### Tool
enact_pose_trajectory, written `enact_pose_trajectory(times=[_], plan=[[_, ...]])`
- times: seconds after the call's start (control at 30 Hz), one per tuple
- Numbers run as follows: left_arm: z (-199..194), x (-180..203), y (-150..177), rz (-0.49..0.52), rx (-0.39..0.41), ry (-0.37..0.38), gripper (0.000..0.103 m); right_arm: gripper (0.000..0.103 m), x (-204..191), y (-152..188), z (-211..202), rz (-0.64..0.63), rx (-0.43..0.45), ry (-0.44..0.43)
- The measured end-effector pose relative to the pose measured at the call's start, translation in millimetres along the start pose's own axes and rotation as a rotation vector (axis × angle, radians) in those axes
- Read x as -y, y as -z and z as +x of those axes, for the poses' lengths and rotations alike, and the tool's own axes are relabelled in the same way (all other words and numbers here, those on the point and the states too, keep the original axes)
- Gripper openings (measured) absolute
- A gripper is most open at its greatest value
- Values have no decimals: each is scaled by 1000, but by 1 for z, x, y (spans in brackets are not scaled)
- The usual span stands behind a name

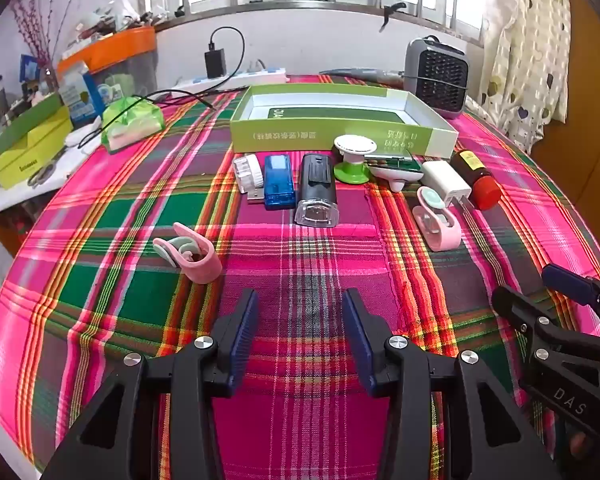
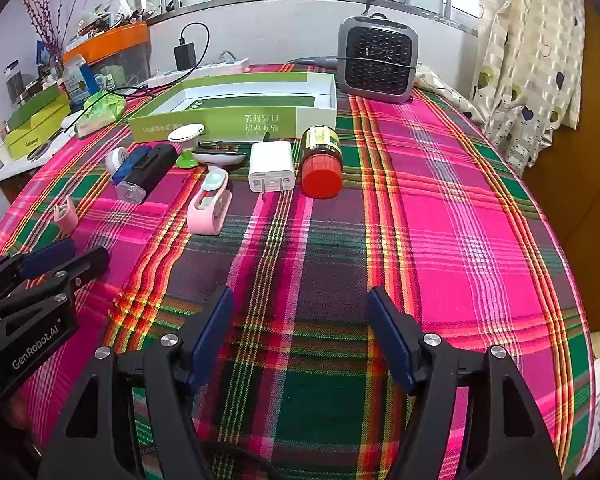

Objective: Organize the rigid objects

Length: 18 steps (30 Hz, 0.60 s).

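A shallow green box (image 1: 340, 136) (image 2: 236, 120) stands at the far side of the plaid cloth. In front of it lies a row of small items: white dispenser (image 1: 246, 172), blue USB device (image 1: 278, 182), black lamp (image 1: 316, 190), green-and-white stand (image 1: 354, 158), white charger (image 2: 271, 166), red-capped brown bottle (image 2: 322, 162), pink clip (image 2: 210, 206). Another pink clip (image 1: 190, 254) lies apart at the left. My left gripper (image 1: 300, 308) is open and empty, short of the row. My right gripper (image 2: 300, 308) is open and empty, near the cloth's front.
A grey heater (image 2: 376, 60) stands behind the box at the right. A power strip (image 1: 236, 80) with a black adapter lies against the back wall. A side shelf at the left holds green boxes (image 1: 32, 144) and clutter. A curtain (image 2: 528, 60) hangs at the right.
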<state>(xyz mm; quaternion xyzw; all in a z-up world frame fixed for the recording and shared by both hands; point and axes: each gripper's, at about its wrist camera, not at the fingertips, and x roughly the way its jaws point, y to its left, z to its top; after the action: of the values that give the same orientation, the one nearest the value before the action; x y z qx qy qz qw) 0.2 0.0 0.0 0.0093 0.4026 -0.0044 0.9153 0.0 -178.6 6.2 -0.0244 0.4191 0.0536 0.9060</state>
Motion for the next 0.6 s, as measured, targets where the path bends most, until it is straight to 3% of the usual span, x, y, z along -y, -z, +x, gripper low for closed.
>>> enact_pose_trajectory(times=[0.6], plan=[[0, -1, 0, 2, 12, -2, 42, 69, 0, 0, 0, 1, 1, -1]])
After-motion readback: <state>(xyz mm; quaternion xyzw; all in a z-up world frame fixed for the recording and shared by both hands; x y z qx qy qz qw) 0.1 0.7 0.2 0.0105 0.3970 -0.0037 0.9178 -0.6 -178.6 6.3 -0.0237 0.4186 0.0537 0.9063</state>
